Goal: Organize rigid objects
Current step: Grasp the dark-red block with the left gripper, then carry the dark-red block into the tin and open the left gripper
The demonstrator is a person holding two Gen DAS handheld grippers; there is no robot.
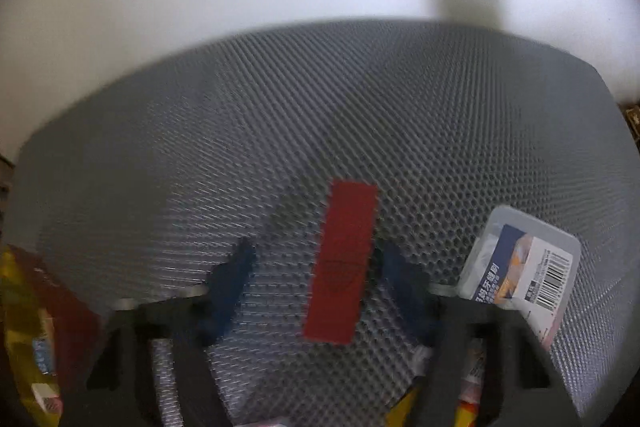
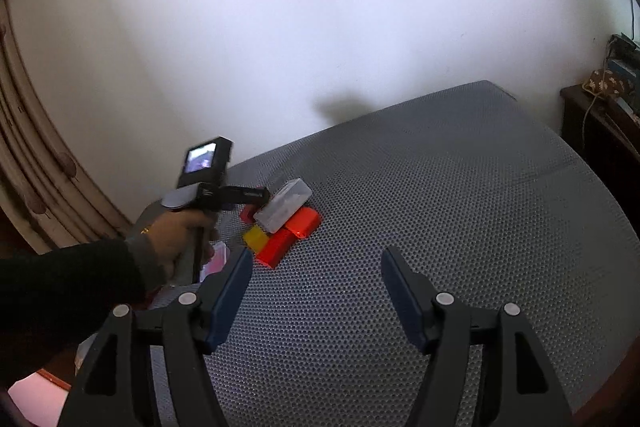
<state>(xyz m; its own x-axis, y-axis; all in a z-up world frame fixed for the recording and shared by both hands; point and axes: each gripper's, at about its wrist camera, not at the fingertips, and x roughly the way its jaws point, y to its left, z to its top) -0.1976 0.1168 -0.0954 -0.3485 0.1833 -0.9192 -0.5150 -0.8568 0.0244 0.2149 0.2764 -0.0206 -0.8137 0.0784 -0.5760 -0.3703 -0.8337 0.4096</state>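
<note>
both grippers, left [image 1: 316, 267] and right [image 2: 316, 267], hold fingers apart (nothing gripped).

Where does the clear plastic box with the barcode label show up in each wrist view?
Left wrist: the clear plastic box with the barcode label is at lower right, just beyond the left gripper's right finger.
Right wrist: the same box is left of centre, atop the red and yellow blocks.
Shared landmark: the grey dimpled mat.

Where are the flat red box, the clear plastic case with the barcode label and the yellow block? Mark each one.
flat red box [image 1: 342, 263]: left wrist view, middle of its top face.
clear plastic case [image 1: 520, 263]: left wrist view, on its printed label.
yellow block [image 2: 256, 238]: right wrist view, on its top face.
</note>
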